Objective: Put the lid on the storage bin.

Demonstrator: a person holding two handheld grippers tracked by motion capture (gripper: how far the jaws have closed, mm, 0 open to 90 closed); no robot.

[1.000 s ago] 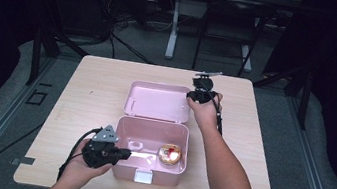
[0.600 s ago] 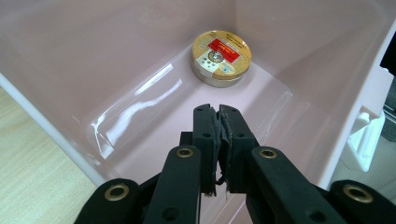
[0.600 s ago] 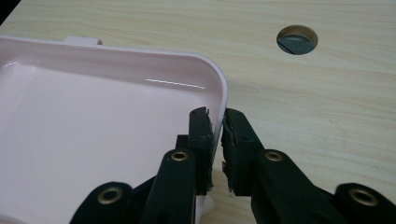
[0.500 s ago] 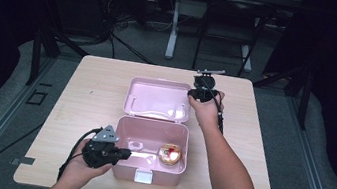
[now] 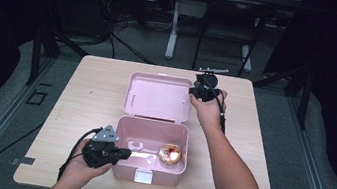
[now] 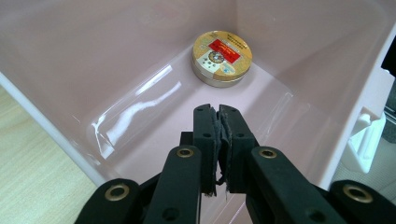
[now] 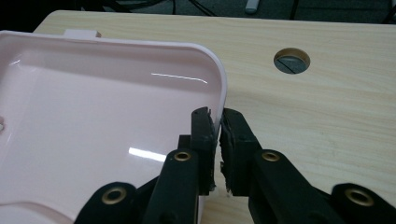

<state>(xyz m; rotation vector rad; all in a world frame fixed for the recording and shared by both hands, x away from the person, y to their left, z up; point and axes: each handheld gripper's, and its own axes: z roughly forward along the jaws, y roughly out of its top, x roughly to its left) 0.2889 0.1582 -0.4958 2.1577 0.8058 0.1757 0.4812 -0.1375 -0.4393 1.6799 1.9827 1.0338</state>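
A pink box (image 5: 146, 172) is shown on a wooden table (image 5: 85, 97), its lid (image 5: 158, 98) swung open and laid back toward twelve o'clock of the tub in the high view. A round gold tin (image 5: 169, 154) with a red label is seen on the floor of the tub, toward its three o'clock side and near the right wall; in the left gripper view the tin (image 6: 222, 58) lies at twelve o'clock of the jaws, well apart from them, close to the tub's far corner.

The left gripper (image 5: 122, 154) is held at the nine o'clock rim of the tub, reaching over the wall into the interior. In the left gripper view its pads (image 6: 210, 140) are seen pressed together with nothing between them, above the bare tub floor.

The right gripper (image 5: 196, 91) is held at the three o'clock edge of the lid. In the right gripper view the lid's rim (image 7: 223, 93) runs down into the narrow slit between the two pads (image 7: 204, 140), and the jaws, which have just been closing, are clamped on that rim. A round cable hole (image 7: 291, 60) in the tabletop is seen at one o'clock of those jaws. A white clasp (image 5: 143, 176) is borne on the tub's six o'clock face.
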